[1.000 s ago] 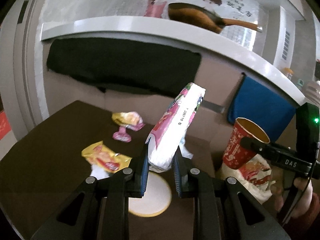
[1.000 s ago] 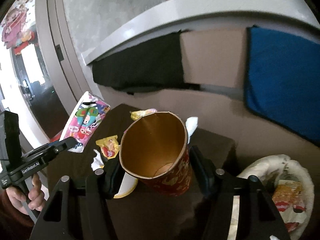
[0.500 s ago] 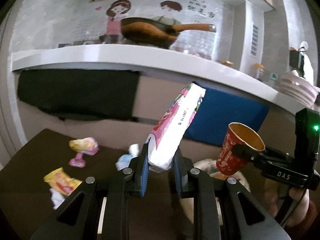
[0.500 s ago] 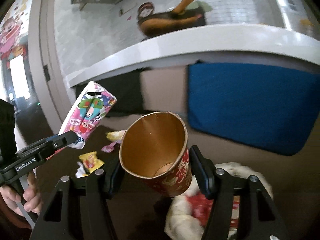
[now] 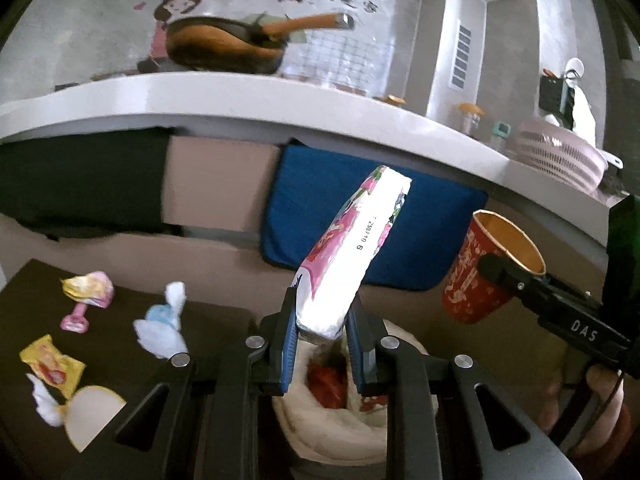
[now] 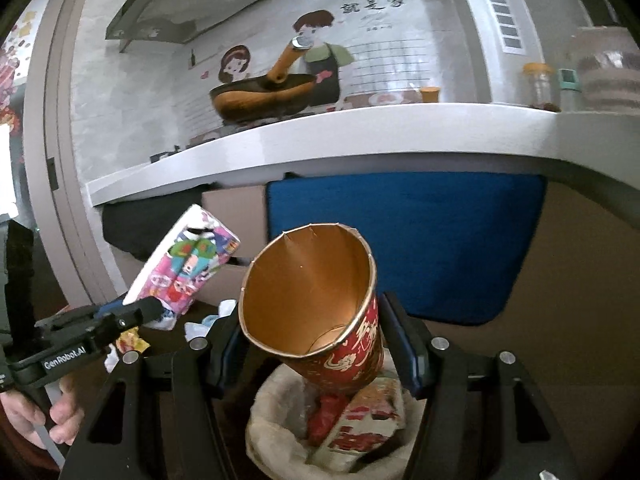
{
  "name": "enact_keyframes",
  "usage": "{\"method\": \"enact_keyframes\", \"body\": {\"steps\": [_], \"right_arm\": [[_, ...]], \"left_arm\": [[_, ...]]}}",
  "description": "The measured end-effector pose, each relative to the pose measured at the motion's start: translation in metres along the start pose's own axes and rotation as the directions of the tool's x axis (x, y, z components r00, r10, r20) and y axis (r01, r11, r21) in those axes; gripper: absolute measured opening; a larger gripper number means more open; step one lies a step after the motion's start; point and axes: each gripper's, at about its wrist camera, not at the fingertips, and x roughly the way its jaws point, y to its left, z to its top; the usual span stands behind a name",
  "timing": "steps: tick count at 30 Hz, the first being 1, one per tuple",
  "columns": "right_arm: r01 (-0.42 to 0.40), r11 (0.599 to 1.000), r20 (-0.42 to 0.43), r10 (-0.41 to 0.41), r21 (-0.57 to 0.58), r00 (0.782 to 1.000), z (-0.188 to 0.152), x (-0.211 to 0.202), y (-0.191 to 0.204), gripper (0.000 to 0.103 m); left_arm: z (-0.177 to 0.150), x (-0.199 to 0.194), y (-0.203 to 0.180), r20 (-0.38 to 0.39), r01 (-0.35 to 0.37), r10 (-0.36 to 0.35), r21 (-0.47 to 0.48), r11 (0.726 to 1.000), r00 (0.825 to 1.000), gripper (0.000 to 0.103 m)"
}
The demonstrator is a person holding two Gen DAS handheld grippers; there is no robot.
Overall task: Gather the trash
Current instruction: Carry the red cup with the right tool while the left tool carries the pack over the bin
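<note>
Kitchen counter and a cartoon wall mural fill the upper half of both views, with a blue cushion below the counter at centre frame.

At lower centre of the left wrist view, the left gripper is clamped on the bottom end of a pink snack packet, which leans up and to the right. Directly beneath its fingers a white trash bag is seen, already holding red wrappers. At lower centre of the right wrist view, the right gripper is closed on a red paper cup, tilted with its mouth toward the camera, over the same bag.

Further out, at lower left of the left wrist view, loose wrappers and crumpled tissue lie on the dark table, not yet collected.

Both items are judged close to release. The long packet is held only by its end, so it could tip outward past the bag's rim when let go. The cup, released tilted, could roll off the heaped contents. The two grippers are near each other and could collide over the narrow opening.
</note>
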Motion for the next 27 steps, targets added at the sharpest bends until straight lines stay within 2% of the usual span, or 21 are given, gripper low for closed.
{"method": "enact_keyframes", "body": {"steps": [13,27], "right_arm": [[-0.003,0.995,-0.077,0.011,0.101,0.997,-0.036,0.028,-0.035,0.058],[-0.012,0.981,-0.194,0.05,0.192,0.98,-0.077,0.077,-0.06,0.058]], "left_arm": [[-0.03,0.052,-0.006,-0.131,0.006,-0.006,-0.001,1.0,0.991,0.023],[-0.064,0.104,0.002,-0.271,-0.001,-0.004,-0.019,1.0,0.963,0.023]]}}
